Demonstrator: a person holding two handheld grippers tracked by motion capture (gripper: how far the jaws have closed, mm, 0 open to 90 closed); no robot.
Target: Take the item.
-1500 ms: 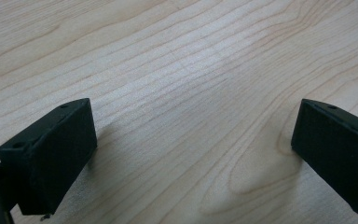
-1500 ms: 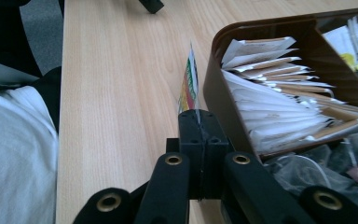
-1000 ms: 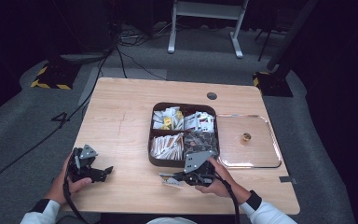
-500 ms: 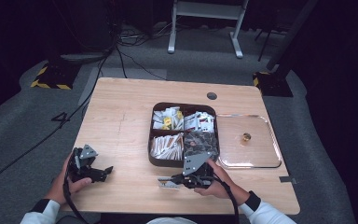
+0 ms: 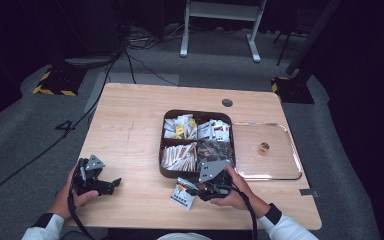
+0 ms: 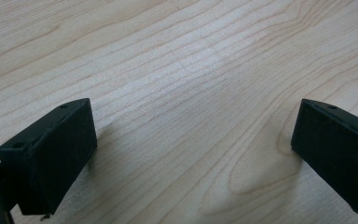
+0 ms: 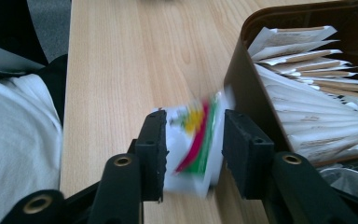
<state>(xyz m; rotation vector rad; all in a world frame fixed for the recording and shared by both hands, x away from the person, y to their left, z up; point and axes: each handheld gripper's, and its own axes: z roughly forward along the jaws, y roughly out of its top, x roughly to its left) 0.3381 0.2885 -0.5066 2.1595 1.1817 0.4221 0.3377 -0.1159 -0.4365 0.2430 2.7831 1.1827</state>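
- Near edge, right: the person's right hand (image 5: 235,196) lies low over the table (image 5: 130,130), knuckles toward the near edge, with the right gripper (image 5: 194,189) pointing left along the near side of the tray.
- The packet (image 5: 183,193), white with red, yellow and green print, sits between this gripper's jaws just near of the tray's near-left compartment. In the right gripper view the packet (image 7: 196,140) is blurred; the jaws stand a little apart on either side of it, and whether they press on it cannot be told.
- Near edge, left: the left hand (image 5: 72,192) rests on the table, well apart from the tray, holding the left gripper (image 5: 111,184) with its jaws pointing right.
- The left gripper view shows its two black jaws spread wide over bare wood grain, with nothing between them.
- Middle: the brown tray (image 5: 162,150) has four compartments filled with paper sachets. The right gripper view adds the tray wall (image 7: 249,79) in close-up and the stacked white sachets (image 7: 317,112) standing on edge inside.
- Right of the tray: a clear lid (image 5: 280,167) lies flat, touching the tray's right side, with a small brass-coloured knob (image 5: 264,147) at its centre.
- Far: grey floor with cables (image 5: 130,60) and a white frame's feet (image 5: 220,30) beyond the table.
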